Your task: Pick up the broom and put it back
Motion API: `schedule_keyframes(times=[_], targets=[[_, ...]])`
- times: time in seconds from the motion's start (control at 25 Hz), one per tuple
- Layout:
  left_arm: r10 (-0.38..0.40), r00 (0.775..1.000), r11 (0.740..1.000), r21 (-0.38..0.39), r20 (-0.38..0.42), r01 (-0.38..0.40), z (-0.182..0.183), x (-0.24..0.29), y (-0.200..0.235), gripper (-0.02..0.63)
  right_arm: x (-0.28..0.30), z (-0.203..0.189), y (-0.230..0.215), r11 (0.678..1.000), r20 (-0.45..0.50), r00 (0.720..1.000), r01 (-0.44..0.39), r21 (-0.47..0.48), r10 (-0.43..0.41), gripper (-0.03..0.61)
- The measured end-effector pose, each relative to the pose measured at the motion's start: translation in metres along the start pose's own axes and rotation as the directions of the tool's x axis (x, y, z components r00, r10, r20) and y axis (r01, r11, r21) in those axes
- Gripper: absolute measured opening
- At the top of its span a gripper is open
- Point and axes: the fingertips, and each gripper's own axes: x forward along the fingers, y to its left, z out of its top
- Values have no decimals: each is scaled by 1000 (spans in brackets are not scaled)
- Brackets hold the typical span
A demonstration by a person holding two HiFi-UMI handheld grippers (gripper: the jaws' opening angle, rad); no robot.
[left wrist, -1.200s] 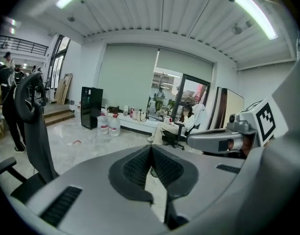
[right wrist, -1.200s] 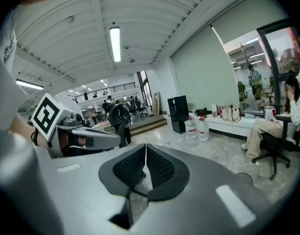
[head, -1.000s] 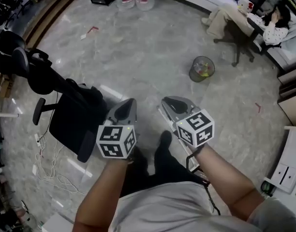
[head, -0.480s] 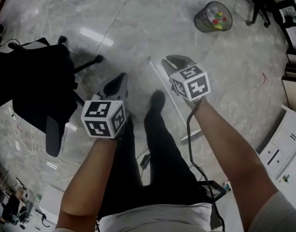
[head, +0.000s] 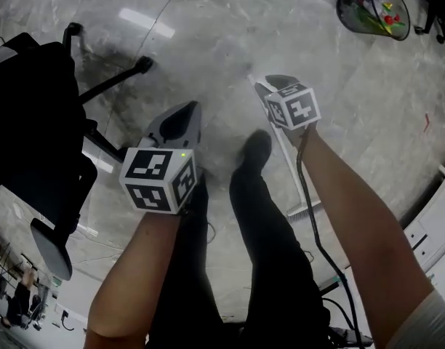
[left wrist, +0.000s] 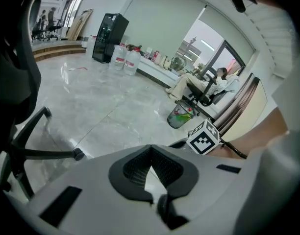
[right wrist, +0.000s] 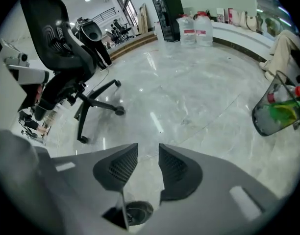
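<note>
Polished grey marble floor (head: 208, 27), cloud-veined and glossy, streaked with white glare. Flat on it, the broom (head: 304, 211): a thin, pale, straight handle ending in a small flat brush head at the near end, just right of the person's dark-trousered legs (head: 273, 253), running away beneath the right forearm (head: 353, 217) and the right gripper (head: 270, 86). Not grasped; contact with the handle impossible to judge from above. That gripper released, jaws apart after just opening: two wedge-shaped black pads (right wrist: 115, 168) with a fine ribbed grain, set in smooth light-grey plastic shells, only bare floor in the gap. As for the left gripper (head: 192, 109), clenched on nothing, tips of its ribbed pads pressed together with a small teardrop opening behind them. To the left, a black office chair (head: 33, 115), matt, with a curved armrest and a spoked base on castors. Far right, a black wire-mesh wastebasket (head: 374, 7), round and tapering, bright scraps inside. Thin black cable (head: 313, 224) trailing from the right gripper along the forearm. Both bare forearms stretched downward and forward, one on either side of the legs; the left angled down toward the floor beside the chair base, the right reaching farther out and pitched more steeply, over the far end of the handle.
</note>
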Motion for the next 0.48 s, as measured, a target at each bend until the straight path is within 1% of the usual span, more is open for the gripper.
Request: schedule_keyframes(times=[0.16, 0.32, 0.48], targets=[[-1, 1000, 1000, -23, -14, 1, -31, 34, 29, 6, 70, -41, -25, 999, -60, 998, 3, 35, -1, 117], [2, 1000, 999, -53, -1, -2, -55, 58, 54, 6, 129, -69, -53, 1000, -119, 993, 25, -7, -25, 124], [-1, 1000, 999, -48, -6, 1, -69, 68, 81, 6, 177, -100, -61, 998, -157, 986, 52, 20, -48, 127]])
